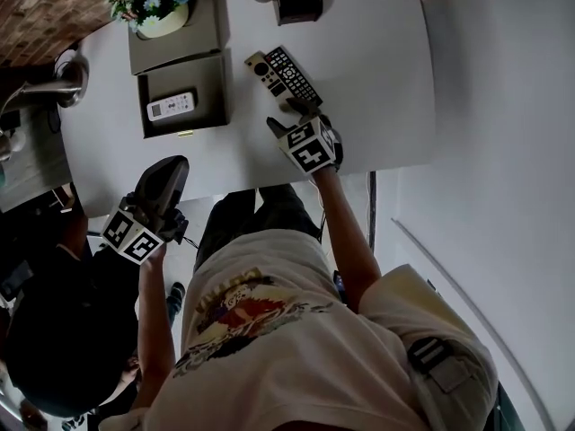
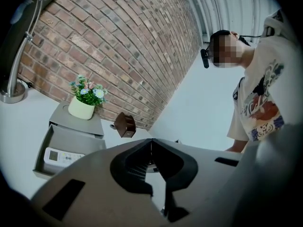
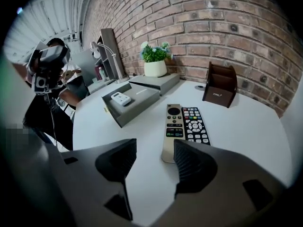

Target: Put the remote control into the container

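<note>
The right gripper (image 3: 154, 157) fills the foreground of its own view. Its jaws stand wide apart with nothing gripped, tilted down over the white desk (image 3: 246, 126). Just ahead of them, its near end close against the inner face of the right-hand jaw, lies the slim gold remote control (image 3: 173, 126). A black TV remote (image 3: 194, 125) lies touching along its far side. The wide gap looks set to take the gold remote across its width, so this reads as the approach to a grasp, not yet a hold.

Further ahead and off to the left of these jaws sits the open grey container (image 3: 137, 105), with a white air-conditioner remote (image 3: 120, 98) already inside. Room beside it suggests why the tray is left open. Beyond the jaws to the right stands a brown pen holder (image 3: 220, 84).

The left gripper (image 2: 151, 145) has its jaws shut together on nothing and hangs off the desk's near edge, probably kept clear of the working side.
</note>
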`<state>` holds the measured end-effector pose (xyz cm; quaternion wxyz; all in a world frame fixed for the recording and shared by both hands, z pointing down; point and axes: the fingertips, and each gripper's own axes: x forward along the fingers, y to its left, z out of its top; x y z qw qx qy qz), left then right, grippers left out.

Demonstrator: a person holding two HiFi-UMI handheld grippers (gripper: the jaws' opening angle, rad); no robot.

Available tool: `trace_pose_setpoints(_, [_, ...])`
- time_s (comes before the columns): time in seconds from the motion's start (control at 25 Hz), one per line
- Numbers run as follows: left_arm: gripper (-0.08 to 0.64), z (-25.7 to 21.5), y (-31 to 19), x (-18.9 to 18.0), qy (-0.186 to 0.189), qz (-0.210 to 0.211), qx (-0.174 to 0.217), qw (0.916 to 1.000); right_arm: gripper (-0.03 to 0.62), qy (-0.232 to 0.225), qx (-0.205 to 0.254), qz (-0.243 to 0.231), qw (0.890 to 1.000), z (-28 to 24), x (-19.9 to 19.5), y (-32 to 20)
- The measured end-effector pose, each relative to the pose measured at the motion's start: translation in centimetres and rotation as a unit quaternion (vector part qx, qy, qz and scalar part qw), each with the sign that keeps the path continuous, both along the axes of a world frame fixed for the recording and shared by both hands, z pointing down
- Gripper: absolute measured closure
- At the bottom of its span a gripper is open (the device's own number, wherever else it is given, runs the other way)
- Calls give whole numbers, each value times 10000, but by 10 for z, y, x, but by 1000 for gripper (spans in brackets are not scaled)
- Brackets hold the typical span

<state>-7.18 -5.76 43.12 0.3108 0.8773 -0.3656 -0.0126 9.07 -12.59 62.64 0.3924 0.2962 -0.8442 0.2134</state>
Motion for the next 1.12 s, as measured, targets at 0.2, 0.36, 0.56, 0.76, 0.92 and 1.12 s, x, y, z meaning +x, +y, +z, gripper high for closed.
trace_pose_setpoints(0.2, [555, 10, 4, 9, -9, -63, -40, 10000, 362, 61, -87, 9, 9999, 18, 8, -8])
trace_pose_setpoints(0.36, [554, 12, 7, 12, -8, -150, -58, 9999, 360, 86, -107, -22, 9999, 25, 10, -15])
trace_pose_setpoints(0.56, [554, 14, 10, 15, 20, -209, -83, 9997, 360, 378, 151, -297, 9987, 26, 7, -28])
trace_pose_setpoints(0.76, [554, 17, 15, 17, 55, -254, -128, 9996, 360, 535, 92, -638, 9965, 26, 3, -27])
trace_pose_setpoints(0.92, [554, 22, 17, 16, 78, -305, -136, 9994, 362, 337, 213, -480, 9981, 16, 1, -27])
trace_pose_setpoints(1.12, [554, 23, 17, 13, 107, -320, -140, 9993, 362, 688, 272, -616, 9954, 28, -1, -32])
